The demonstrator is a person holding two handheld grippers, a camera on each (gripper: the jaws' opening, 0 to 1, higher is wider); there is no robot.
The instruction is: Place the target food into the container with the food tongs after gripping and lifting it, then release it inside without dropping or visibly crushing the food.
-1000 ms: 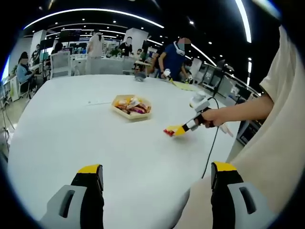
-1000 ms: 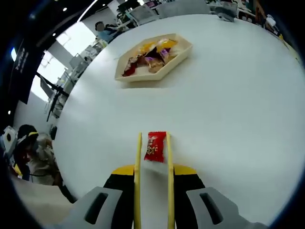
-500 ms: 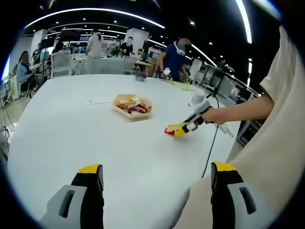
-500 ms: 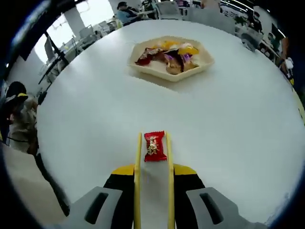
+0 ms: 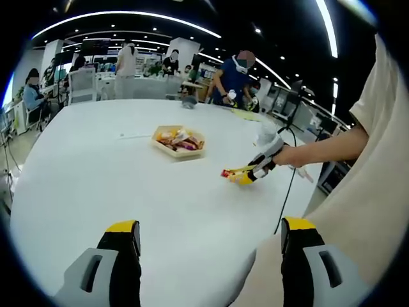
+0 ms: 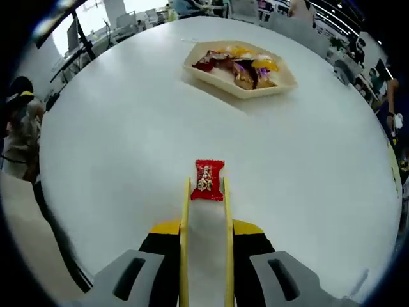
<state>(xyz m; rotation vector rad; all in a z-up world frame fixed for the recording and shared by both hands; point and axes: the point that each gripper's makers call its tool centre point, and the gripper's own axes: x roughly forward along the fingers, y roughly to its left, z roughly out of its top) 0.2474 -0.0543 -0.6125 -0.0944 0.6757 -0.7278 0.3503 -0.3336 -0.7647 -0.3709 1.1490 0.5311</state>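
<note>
Left gripper [image 5: 208,256]: we note two black jaws capped with yellow tips, rising from grey moulded housings with slot-shaped recesses, at the bottom of the left gripper view.

Right gripper [image 6: 204,192]: at the bottom of its own view we see the same black jaws with yellow caps and grey slotted housings; yellow food tongs [image 6: 205,243], two thin flat blades, run forward between them. Right of centre in the left gripper view we record a black cable [image 5: 286,192] trailing from it.

Clothing: we list a cream short-sleeved top [image 5: 370,166] along the right edge of the left gripper view.
</note>
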